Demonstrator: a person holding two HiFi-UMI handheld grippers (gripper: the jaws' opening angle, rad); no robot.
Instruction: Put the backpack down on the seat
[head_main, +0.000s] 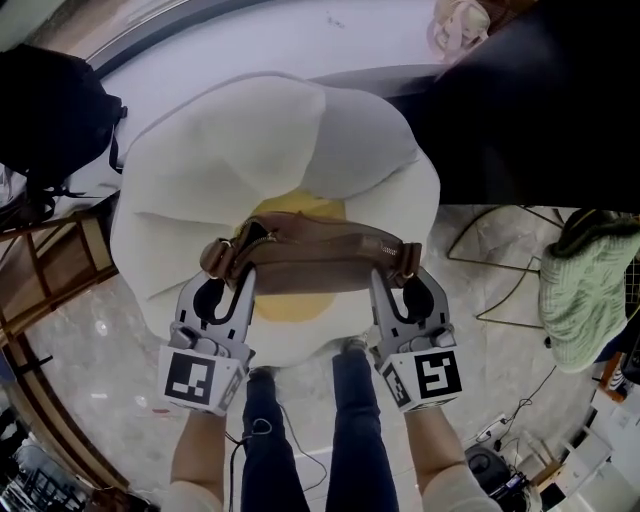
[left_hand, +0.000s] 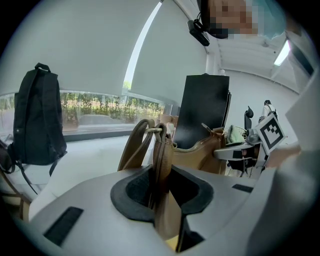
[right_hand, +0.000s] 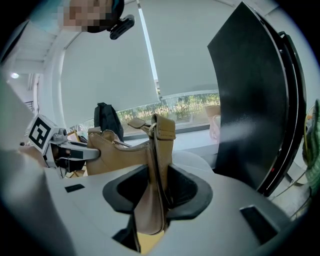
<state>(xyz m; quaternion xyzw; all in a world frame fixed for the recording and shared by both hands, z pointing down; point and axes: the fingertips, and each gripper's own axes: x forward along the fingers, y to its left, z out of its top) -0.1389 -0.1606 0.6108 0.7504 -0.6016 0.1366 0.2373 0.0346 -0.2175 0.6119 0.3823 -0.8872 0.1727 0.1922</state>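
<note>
The brown backpack (head_main: 315, 262) hangs crosswise between both grippers, directly over the yellow centre of the white seat (head_main: 190, 170). The left gripper (head_main: 232, 278) is clamped on its strap end and the right gripper (head_main: 392, 282) on the opposite end. Its long axis runs left to right, roughly level, so neither side is nearer. The move needed looks to be straight down, both together. Whether it already touches the cushion cannot be told.

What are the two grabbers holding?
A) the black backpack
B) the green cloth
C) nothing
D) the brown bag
D: the left gripper and the right gripper each pinch one end of the brown bag over the white seat.
</note>
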